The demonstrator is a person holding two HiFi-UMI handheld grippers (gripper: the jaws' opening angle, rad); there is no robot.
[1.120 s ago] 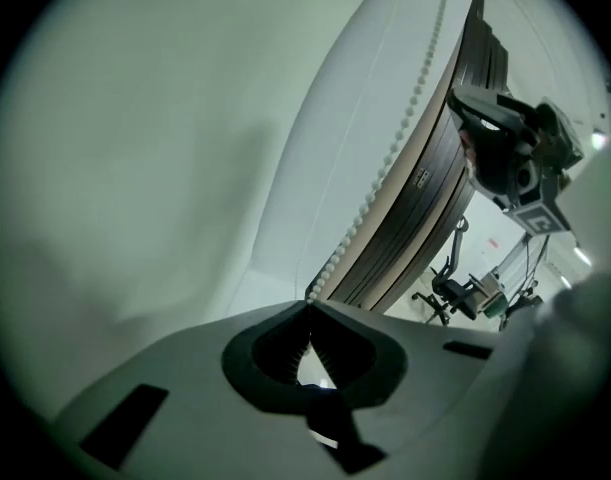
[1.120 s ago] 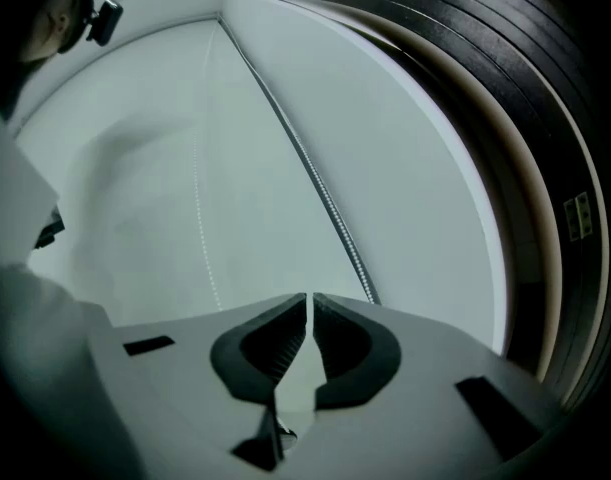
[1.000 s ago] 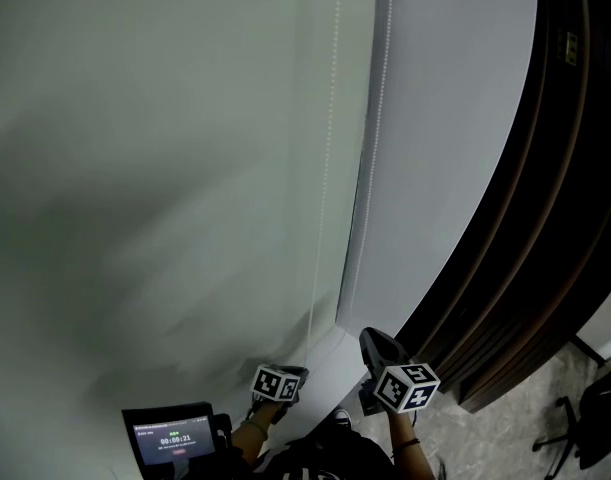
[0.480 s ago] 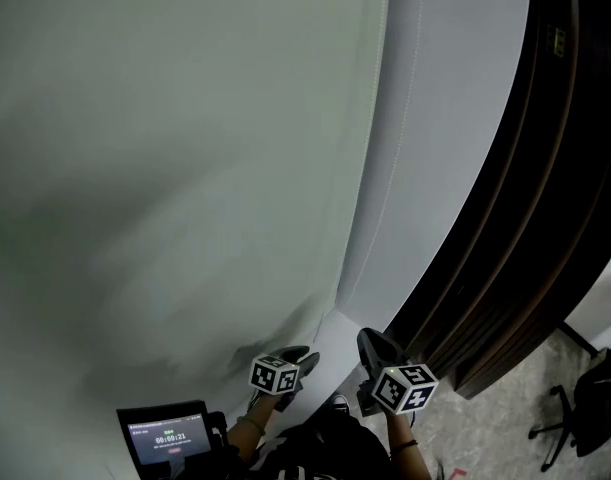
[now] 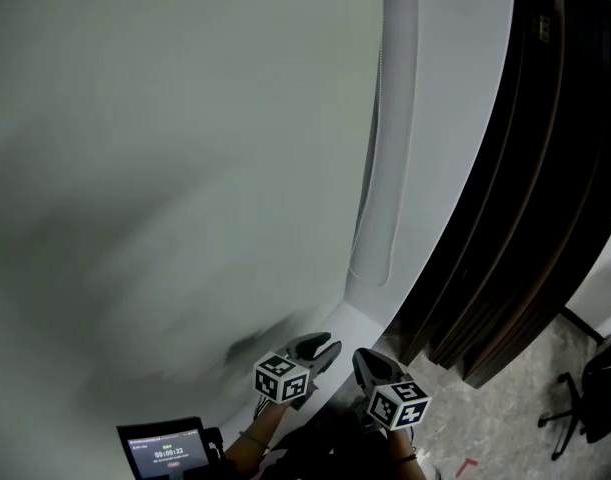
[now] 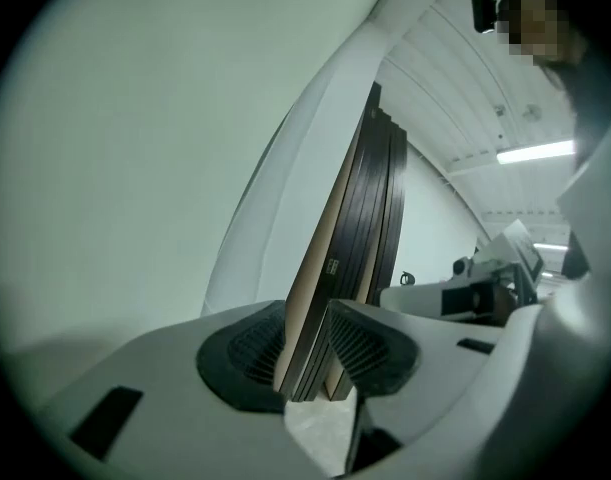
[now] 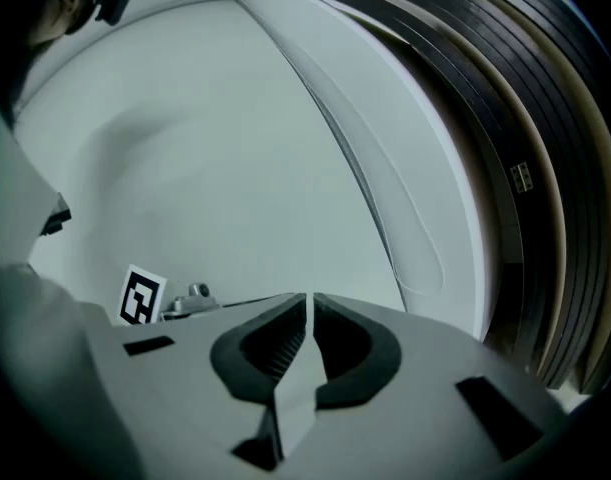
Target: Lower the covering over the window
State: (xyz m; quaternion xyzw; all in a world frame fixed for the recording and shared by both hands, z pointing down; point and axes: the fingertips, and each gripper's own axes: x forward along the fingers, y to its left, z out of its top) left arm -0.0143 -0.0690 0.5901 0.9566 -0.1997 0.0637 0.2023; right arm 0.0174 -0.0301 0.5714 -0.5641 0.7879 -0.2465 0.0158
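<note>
The pale grey-green covering fills most of the head view and stands in front of both grippers. Its bead cord loop hangs free along the right edge, its lower end above the grippers. My left gripper is open; its jaws have just opened and nothing is between them. My right gripper sits just to its right, jaws shut with nothing seen in them. Neither gripper touches the cord.
Dark wooden slatted panels stand right of the white window frame. A small screen with a timer shows at the bottom left. An office chair stands on the pale floor at the far right.
The left gripper, low against the covering beside the cord a second ago, has opened, risen and moved right. The right gripper has shifted slightly. The cord loop now hangs free.
</note>
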